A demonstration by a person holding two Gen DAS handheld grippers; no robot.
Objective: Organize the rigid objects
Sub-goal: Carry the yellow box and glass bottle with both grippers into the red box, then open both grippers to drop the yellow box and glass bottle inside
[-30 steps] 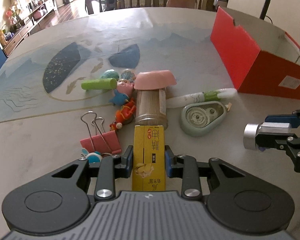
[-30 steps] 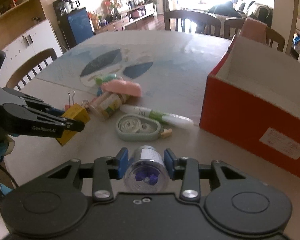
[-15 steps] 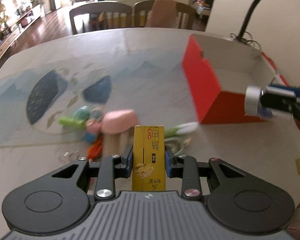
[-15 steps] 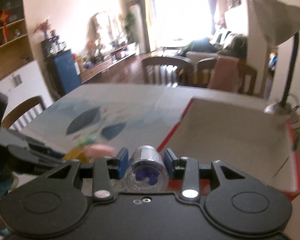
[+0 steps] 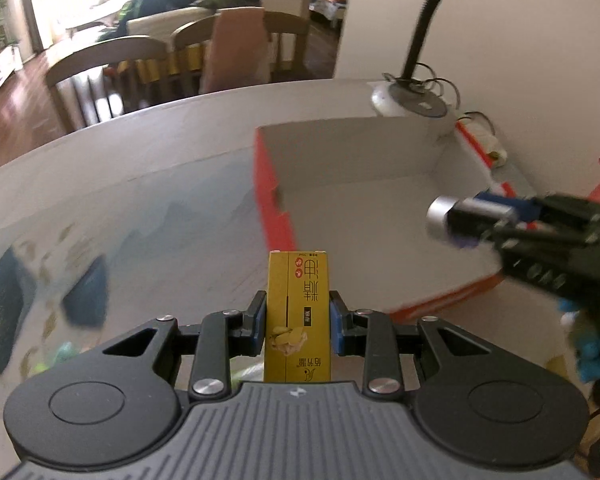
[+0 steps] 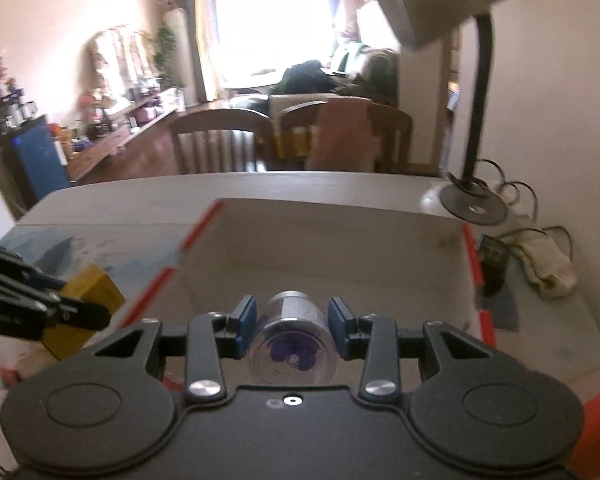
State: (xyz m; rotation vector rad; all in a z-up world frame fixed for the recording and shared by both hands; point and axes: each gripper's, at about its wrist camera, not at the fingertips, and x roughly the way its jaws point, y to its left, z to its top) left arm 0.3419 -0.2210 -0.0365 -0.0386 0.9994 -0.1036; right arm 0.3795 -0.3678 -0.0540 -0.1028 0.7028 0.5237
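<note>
My left gripper point(image 5: 298, 320) is shut on a yellow carton point(image 5: 299, 312) and holds it in the air, near the left corner of the red box point(image 5: 276, 216). My right gripper point(image 6: 292, 320) is shut on a small clear jar with a silver lid point(image 6: 292, 340) and holds it above the red box's white inside point(image 6: 320, 248). In the left wrist view the right gripper point(image 5: 476, 220) hangs over the box's right part with the jar point(image 5: 444, 216). In the right wrist view the yellow carton point(image 6: 88, 292) and left gripper point(image 6: 76, 312) sit left of the box.
A desk lamp point(image 5: 412, 96) stands behind the box, with cables and a white cloth point(image 6: 548, 264) beside it. Leftover small items point(image 5: 60, 356) lie blurred at the lower left. Chairs point(image 6: 220, 140) stand at the table's far edge. The table's painted patches point(image 5: 84, 296) lie left.
Both grippers have lifted their objects off the table and swung right toward the red box. The right gripper now hangs over the box's open inside; the pile has dropped out of view.
</note>
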